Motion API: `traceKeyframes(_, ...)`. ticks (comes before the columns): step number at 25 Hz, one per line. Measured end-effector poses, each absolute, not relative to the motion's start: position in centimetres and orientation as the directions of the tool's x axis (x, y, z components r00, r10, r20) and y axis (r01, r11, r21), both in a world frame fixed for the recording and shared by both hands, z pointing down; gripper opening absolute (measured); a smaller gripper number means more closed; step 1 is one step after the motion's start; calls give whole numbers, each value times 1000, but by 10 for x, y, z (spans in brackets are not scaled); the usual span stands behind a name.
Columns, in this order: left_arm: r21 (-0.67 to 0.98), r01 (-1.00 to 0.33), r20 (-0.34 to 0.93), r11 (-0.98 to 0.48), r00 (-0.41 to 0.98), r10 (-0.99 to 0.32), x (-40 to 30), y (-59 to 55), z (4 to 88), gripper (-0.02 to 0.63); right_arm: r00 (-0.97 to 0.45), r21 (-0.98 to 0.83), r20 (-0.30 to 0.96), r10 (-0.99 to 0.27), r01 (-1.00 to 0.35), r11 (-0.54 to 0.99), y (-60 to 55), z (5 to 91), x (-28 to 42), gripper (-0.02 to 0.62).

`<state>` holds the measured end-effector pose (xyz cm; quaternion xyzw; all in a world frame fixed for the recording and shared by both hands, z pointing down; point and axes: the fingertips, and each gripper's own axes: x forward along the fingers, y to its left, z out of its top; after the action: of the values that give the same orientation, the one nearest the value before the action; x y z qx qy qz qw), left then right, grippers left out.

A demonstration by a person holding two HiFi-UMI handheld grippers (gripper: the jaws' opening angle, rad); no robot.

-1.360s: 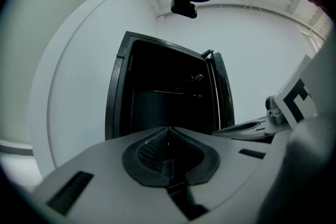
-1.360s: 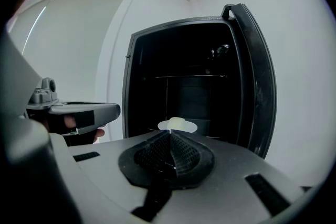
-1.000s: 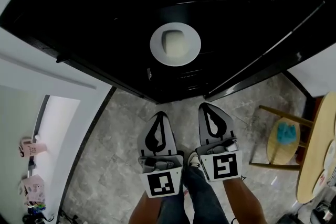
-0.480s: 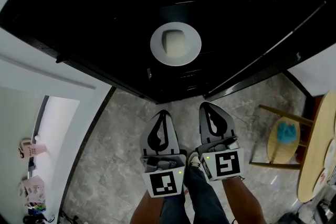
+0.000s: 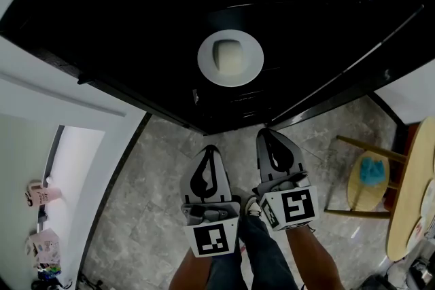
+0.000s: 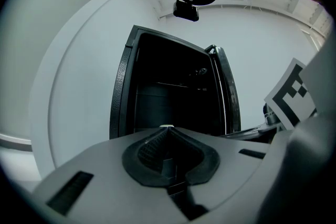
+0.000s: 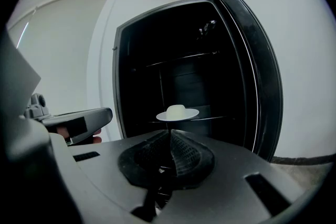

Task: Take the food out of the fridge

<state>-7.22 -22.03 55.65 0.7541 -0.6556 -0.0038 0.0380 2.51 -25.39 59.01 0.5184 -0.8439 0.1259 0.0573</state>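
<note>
The fridge (image 5: 136, 24) stands open, dark inside, its door (image 5: 353, 68) swung out toward 2 o'clock from where the person stands. On a shelf in there, dead ahead at 12 o'clock, sits a round white plate (image 5: 253, 59) with a pale, rounded lump of food (image 5: 230, 55) in its middle. In the right gripper view the plate (image 7: 190, 115) and food (image 7: 176, 109) show just above the claw tips, well back on the shelf and apart from them.

Both claws hang side by side outside the fridge, over the grey stone floor (image 5: 156, 173), pointing at the opening. The left claw (image 5: 209, 148) has its jaws pressed together with nothing between them; the left gripper view shows the same, tips meeting (image 6: 167, 127) in front of the fridge. The right claw (image 5: 264, 133), a little nearer the fridge, is likewise pressed together and empty (image 7: 170, 131).

Off at 3 o'clock stands a wooden stool (image 5: 360, 195) with something blue on it, beside the edge of a round wooden counter (image 5: 406, 207).
</note>
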Motion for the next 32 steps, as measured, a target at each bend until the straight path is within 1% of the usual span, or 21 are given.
traceKeyframes(6, 68, -988, 45, -137, 140, -989, -76, -220, 556, 14, -488, -265, 215, -846, -863, 431, -263, 593, 18, 25)
traceKeyframes(11, 70, -988, 48, -138, 141, -989, -78, -221, 556, 12, -509, -324, 207, -835, -841, 432, -271, 593, 8, 25)
traceKeyframes(18, 60, -989, 55, -133, 137, -989, -86, -224, 557, 14, -541, -493, 155, -827, -767, 410, -285, 593, 3, 28)
traceKeyframes(22, 60, -990, 57, -129, 132, -990, -89, -226, 558, 14, -553, -543, 148, -820, -738, 400, -291, 596, 0, 69)
traceKeyframes(27, 62, -989, 60, -134, 137, -989, -89, -227, 560, 14, -560, -587, 135, -818, -710, 389, -296, 598, -2, 81)
traceKeyframes(30, 64, -988, 65, -138, 142, -988, -87, -227, 561, 14, -569, -630, 106, -815, -673, 388, -299, 596, -3, 112)
traceKeyframes(32, 64, -988, 69, -138, 142, -987, -88, -227, 562, 14, -572, -649, 102, -814, -659, 381, -301, 597, -3, 117)
